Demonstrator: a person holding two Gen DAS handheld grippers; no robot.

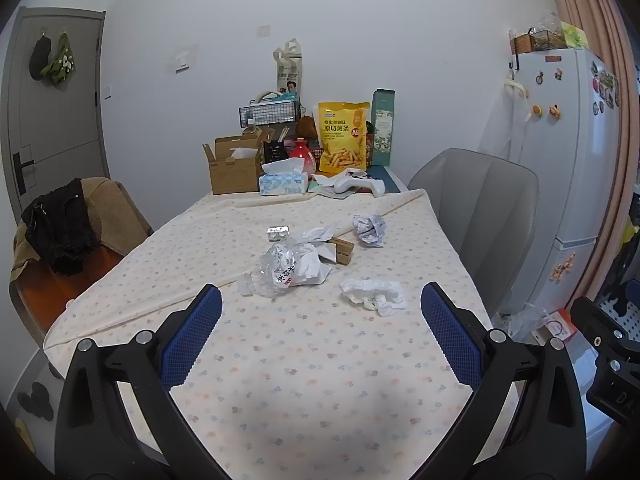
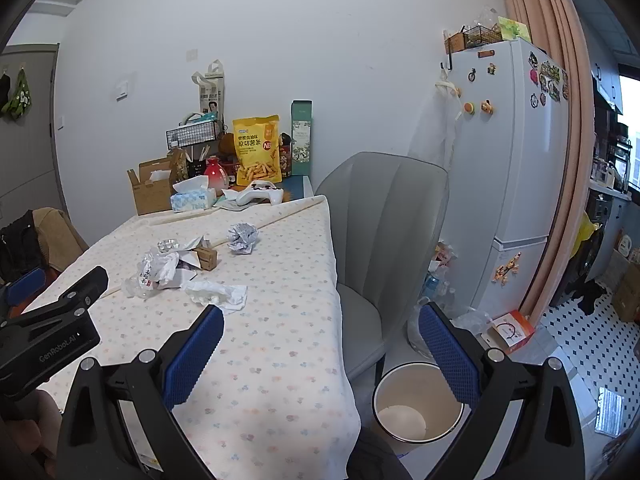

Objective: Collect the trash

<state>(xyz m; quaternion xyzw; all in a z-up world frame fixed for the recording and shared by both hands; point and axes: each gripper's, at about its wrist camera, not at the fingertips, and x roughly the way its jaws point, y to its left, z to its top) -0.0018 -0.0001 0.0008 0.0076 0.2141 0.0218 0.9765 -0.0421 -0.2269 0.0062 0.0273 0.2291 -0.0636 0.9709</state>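
Tabletop (image 1: 304,364) with a flower-print cloth fills the centre of the left wrist view and the left half of the right wrist view. White fridge (image 2: 508,148) upper right in the right wrist view, grey chair (image 2: 384,216) mid-frame beside the tabletop. White bin (image 2: 418,404) on the floor, lower centre-right in the right wrist view, between the cloth edge and the right tool's far finger.

Left tool (image 1: 321,334) spread wide, nothing in it, low in its frame over bare cloth. Right tool (image 2: 321,346) also wide and holding nothing, straddling the tabletop edge and the bin.

Trash sits mid-tabletop, apart from both tools: crushed clear plastic bottle (image 1: 268,270) centre of frame, touching crumpled white paper (image 1: 310,260); loose tissue (image 1: 372,295) just right of it; paper ball (image 1: 369,229) further up right; small brown box (image 1: 342,250) between them; small foil piece (image 1: 277,233) above the bottle.

Back of the tabletop, upper centre: cardboard box (image 1: 234,168), yellow snack bag (image 1: 343,138), tissue pack (image 1: 283,182).
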